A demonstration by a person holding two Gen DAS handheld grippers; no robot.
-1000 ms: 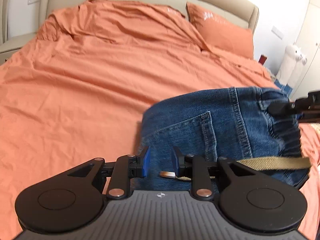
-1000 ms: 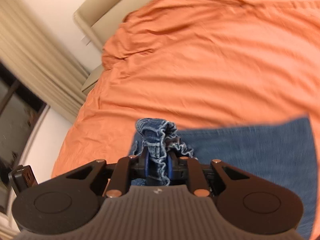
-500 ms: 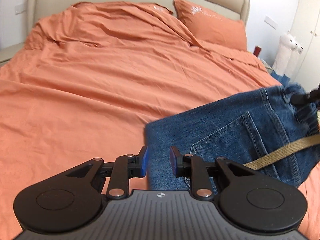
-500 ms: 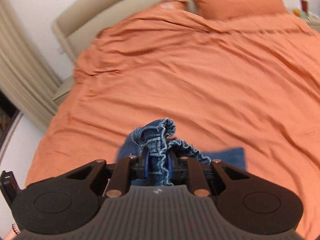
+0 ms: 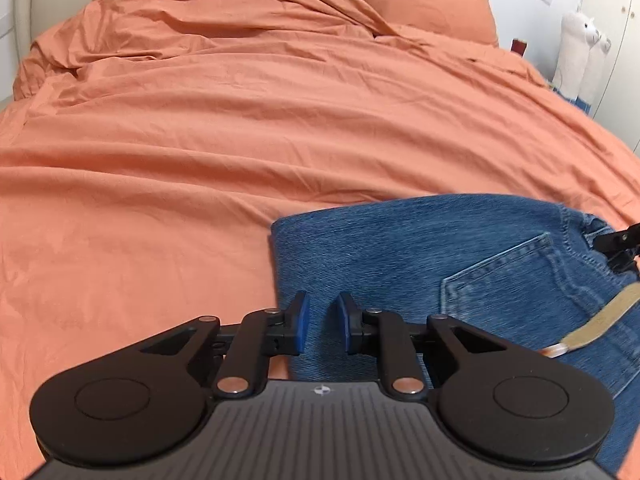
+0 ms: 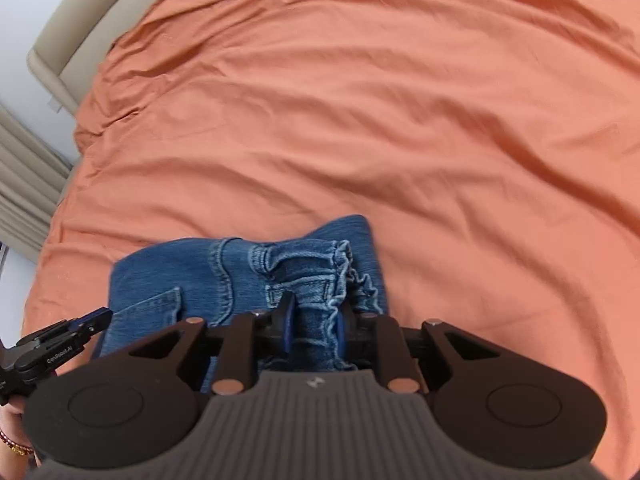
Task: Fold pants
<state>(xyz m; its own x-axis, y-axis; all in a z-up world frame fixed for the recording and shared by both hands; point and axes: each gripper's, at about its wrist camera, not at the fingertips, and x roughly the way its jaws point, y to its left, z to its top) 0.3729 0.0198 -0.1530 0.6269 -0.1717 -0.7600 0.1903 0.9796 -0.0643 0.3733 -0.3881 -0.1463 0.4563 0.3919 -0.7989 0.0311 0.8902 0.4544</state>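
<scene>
While my right hand-held gripper (image 6: 311,326) pinches the gathered, ruffled waistband of the pants (image 6: 224,276) between its blue pads, I see the denim folded and lying on the near part of the bed (image 6: 400,120), over the orange duvet. Through the left wrist camera my left hand-held gripper (image 5: 322,322) has its fingers spread a little, with nothing between the pads; it hovers over the left edge of the pants (image 5: 420,264), and I cannot tell whether it touches the cloth. A back pocket (image 5: 516,280) faces up on the denim, and a tan belt strap (image 5: 600,320) lies across the fabric to its right. At the far end of the bed I see an orange pillow (image 5: 420,4) against the beige headboard (image 5: 22,4), and a white plush toy (image 5: 576,52) stands beside the bed on the right.
</scene>
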